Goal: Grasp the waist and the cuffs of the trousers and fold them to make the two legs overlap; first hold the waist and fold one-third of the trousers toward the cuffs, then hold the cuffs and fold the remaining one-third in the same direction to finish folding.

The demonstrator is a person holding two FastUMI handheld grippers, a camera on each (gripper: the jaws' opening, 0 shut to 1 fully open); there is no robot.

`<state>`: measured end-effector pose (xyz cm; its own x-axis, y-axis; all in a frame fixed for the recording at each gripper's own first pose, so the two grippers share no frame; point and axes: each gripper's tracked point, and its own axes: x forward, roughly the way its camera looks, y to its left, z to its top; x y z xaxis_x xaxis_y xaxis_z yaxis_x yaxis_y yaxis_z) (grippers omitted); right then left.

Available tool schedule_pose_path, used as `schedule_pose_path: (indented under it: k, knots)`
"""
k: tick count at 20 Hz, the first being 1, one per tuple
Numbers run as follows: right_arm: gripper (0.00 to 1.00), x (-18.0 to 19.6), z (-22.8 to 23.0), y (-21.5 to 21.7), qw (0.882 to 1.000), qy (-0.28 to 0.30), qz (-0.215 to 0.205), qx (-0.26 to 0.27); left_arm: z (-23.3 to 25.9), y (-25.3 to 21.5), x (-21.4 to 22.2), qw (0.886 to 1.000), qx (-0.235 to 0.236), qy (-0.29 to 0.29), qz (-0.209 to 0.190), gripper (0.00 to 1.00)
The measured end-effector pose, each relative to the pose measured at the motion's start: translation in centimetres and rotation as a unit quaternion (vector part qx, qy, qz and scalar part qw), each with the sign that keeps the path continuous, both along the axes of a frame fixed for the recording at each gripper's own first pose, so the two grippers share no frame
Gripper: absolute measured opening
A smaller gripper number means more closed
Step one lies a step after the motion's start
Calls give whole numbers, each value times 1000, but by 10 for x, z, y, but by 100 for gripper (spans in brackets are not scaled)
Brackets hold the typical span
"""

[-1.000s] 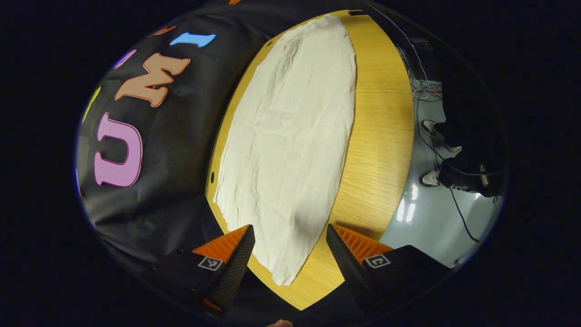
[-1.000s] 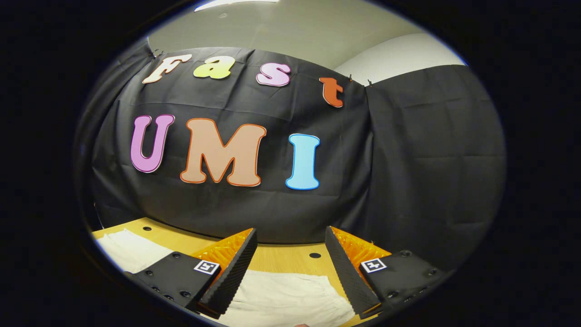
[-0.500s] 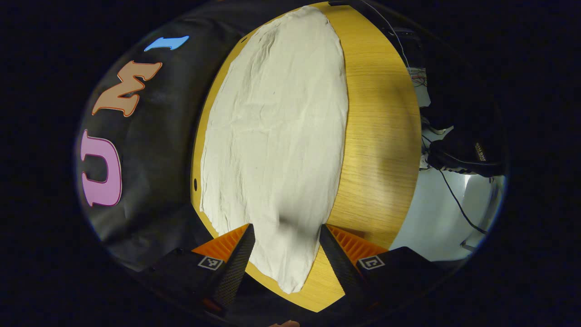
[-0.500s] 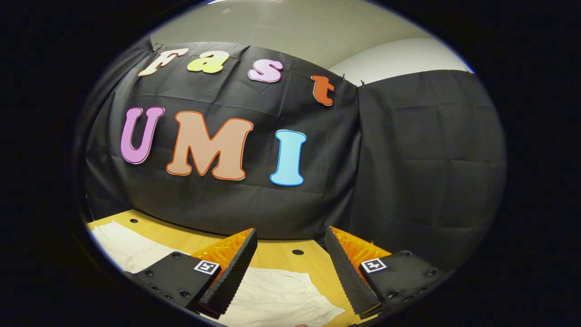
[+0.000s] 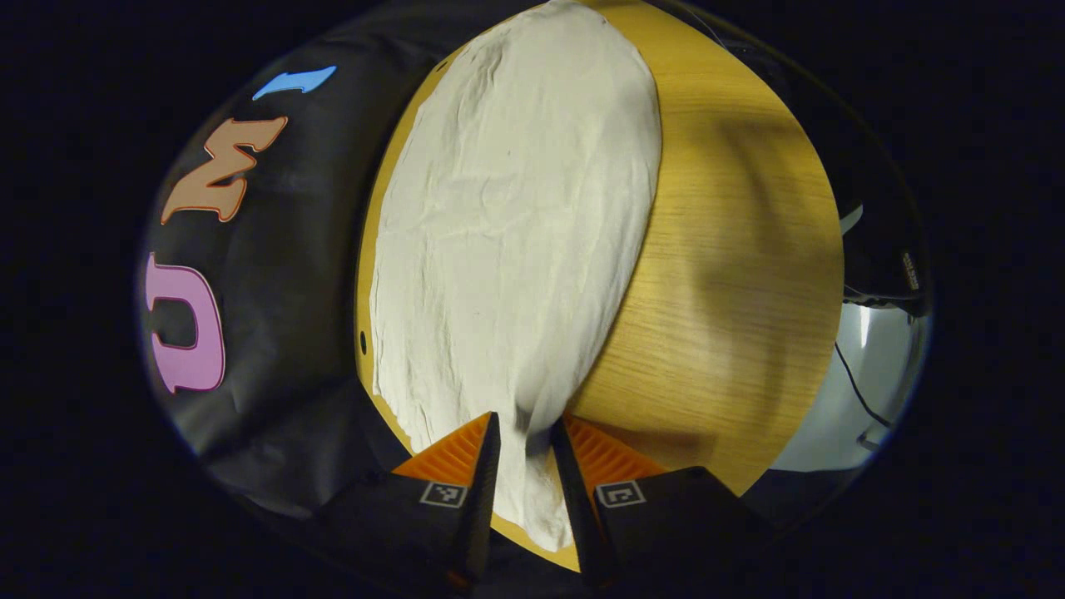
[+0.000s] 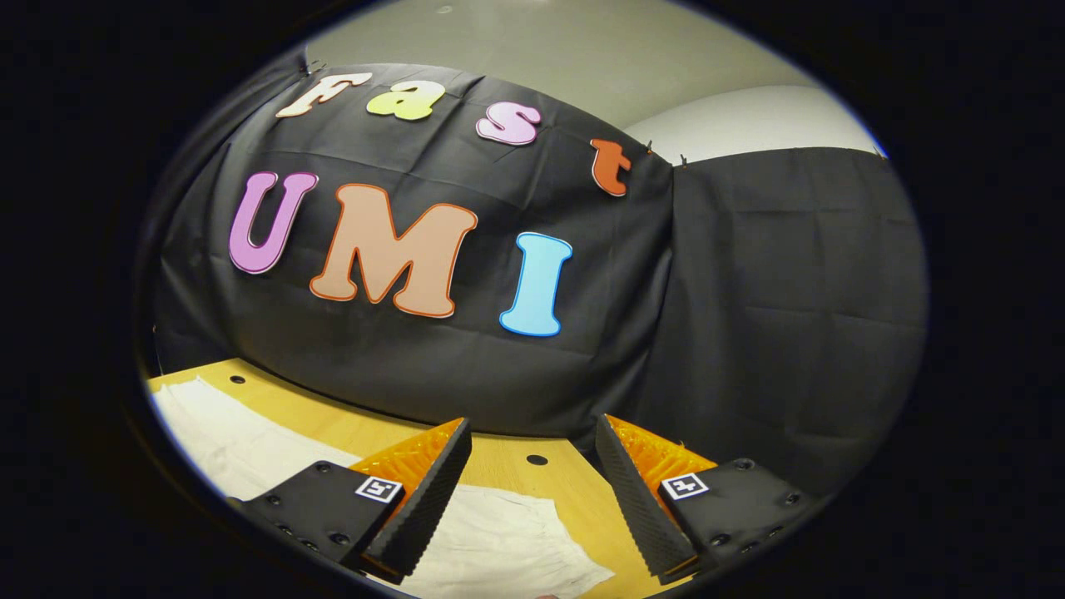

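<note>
Left gripper view: the trousers (image 5: 516, 241), pale off-white and creased, lie flat on the wooden table (image 5: 732, 274), running from the bottom centre of the frame up to the top centre. They take up the left and middle of the tabletop; bare wood shows along the right side, with a soft shadow across the upper right of it. A narrow strip of wood and 1 small dark hole (image 5: 363, 337) show at the left edge of the cloth. The left gripper (image 5: 524, 433) sits at the bottom centre, its 2 fingers drawn close together with the near end of the trousers between them. The cloth rises into a slight ridge between the tips. Fingers appear pinched onto the fabric; whether this end is waist or cuff cannot be told. Pale floor (image 5: 865, 358) with a dark cable on it shows at the right edge of the frame.

Right gripper view: the right gripper (image 6: 532, 466) is at the bottom centre, fingers spread wide apart, nothing between them. It hangs above the table (image 6: 507, 453), apart from the cloth. Below and between the fingers lies one end of the trousers (image 6: 507, 549), its edge gathered in small pleats; more of the cloth extends toward the lower left of the frame. 2 small dark holes dot the wood, 1 (image 6: 537, 459) between the fingers, 1 (image 6: 237, 379) at the left.
</note>
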<state>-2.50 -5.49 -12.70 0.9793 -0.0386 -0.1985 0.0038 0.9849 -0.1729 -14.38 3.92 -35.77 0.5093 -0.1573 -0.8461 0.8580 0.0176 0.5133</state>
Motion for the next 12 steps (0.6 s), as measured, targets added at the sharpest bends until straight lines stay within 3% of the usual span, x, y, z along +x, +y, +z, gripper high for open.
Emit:
schedule_pose_path:
  k: [2,3,5,8,12]
  knots:
    - [97,2,-6,-3,1000,8,-3,-18,-3,2,-6,1000,-3,6,5,28]
    - [97,2,-10,-2,1000,11,0,-28,-5,1,-7,1000,0,4,0,15]
    - [97,-5,-19,-2,998,17,21,-51,-6,1,-6,1000,6,-12,-9,3]
    - [98,-14,-35,-2,990,23,70,-123,-6,2,-6,1000,1,-21,-3,1]
    - [99,-37,-76,-11,958,49,148,-242,-5,1,-6,1000,-4,-17,4,0]
